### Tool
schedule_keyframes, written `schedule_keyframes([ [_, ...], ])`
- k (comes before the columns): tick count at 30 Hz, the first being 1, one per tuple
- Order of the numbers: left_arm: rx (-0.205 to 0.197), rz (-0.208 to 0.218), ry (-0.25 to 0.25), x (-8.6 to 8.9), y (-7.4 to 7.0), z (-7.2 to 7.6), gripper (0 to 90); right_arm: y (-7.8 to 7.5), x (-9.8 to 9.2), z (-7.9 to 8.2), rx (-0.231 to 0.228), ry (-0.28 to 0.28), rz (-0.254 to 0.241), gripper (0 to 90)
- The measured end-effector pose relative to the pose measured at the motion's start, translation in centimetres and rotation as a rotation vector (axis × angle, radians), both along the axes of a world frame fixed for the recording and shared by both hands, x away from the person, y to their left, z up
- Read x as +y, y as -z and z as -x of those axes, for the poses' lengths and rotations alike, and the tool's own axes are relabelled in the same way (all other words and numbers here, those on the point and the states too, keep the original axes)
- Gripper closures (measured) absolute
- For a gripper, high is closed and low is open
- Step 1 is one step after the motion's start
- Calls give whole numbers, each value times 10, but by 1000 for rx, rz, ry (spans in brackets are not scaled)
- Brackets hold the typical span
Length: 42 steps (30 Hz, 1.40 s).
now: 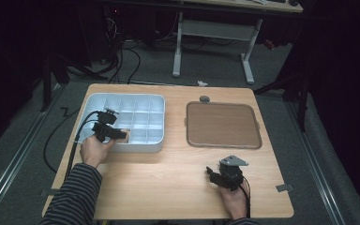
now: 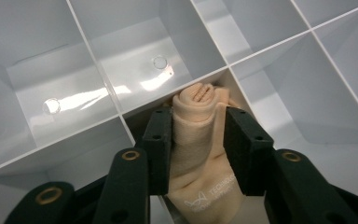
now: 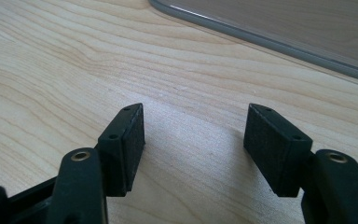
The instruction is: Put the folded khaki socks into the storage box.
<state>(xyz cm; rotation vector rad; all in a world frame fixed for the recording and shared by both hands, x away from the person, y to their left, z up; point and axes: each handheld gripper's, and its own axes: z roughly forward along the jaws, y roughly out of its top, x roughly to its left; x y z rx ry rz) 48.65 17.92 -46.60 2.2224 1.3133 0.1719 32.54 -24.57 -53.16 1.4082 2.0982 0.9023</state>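
A rolled beige cloth [image 2: 197, 140] with white print lies in a compartment at the near edge of the white divided tray [image 2: 121, 60]. My left gripper [image 2: 199, 116] reaches down into that compartment, one black pad on each side of the roll. The pads lie against its sides without squeezing it, so the gripper is open. In the high view the left gripper [image 1: 121, 134] sits over the tray's [image 1: 136, 97] front left, where a bit of the cloth [image 1: 127, 136] shows. My right gripper [image 1: 211, 172] rests open on the bare wooden table [image 3: 74, 56] at the front right, nothing between its jaws [image 3: 193, 128].
A brown flat tray [image 1: 223, 125] with a grey rim lies right of the white tray; its edge [image 3: 279, 44] runs ahead of the right gripper. A small grey disc [image 1: 204, 99] sits behind it. The white tray's other compartments hold nothing. A white-legged desk [image 1: 213, 28] stands beyond the table.
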Motion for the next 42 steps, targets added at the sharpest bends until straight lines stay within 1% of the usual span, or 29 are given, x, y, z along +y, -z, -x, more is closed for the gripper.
schedule_keyframes([
  [4, -15, 19, -2, 1, -4, 2, 575, 0, 0, 0, 0, 0, 0, 382],
  [7, -31, 20, -7, 1, -7, 5, 550, 0, 0, 0, 0, 0, 0, 382],
  [10, -48, 30, -10, 2, -10, 8, 533, 0, 0, 0, 0, 0, 0, 382],
  [11, -48, 30, -10, 2, -10, 8, 529, 0, 0, 0, 0, 0, 0, 382],
  [12, -58, 37, -12, 3, -13, 9, 522, 0, 0, 0, 1, 0, -1, 382],
  [13, -58, 37, -12, 3, -13, 9, 519, 0, 0, 0, 1, 0, -1, 382],
  [14, -67, 39, -14, 4, -15, 11, 515, 0, 0, 0, 0, -1, -1, 381],
  [18, -82, 63, -20, 8, -17, 16, 504, 0, 0, 0, 1, 0, -2, 381],
  [23, -101, 82, -39, 15, -19, 22, 499, 0, 0, 0, 0, -1, -2, 380],
  [25, -116, 72, -41, 16, -22, 25, 499, 0, 0, 0, 0, -1, 0, 380],
  [26, -116, 72, -41, 16, -22, 25, 499, 0, 0, 0, 0, -1, 0, 380],
  [27, -129, 74, -41, 17, -24, 28, 499, 0, 0, 0, 1, 0, 0, 380],
  [33, -143, 83, -36, 18, -29, 32, 497, 0, 0, 0, 1, 0, -1, 380],
  [34, -149, 88, -37, 19, -29, 33, 497, 0, 0, 0, 1, 0, -1, 380],
  [35, -151, 103, -39, 20, -30, 35, 496, 0, 0, 0, 1, -1, 1, 381],
  [39, -153, 117, -42, 22, -29, 39, 496, 0, 0, 0, 1, -1, 1, 381],
  [42, -151, 119, -38, 24, -28, 42, 497, 0, 0, 0, 1, 0, 1, 380],
])
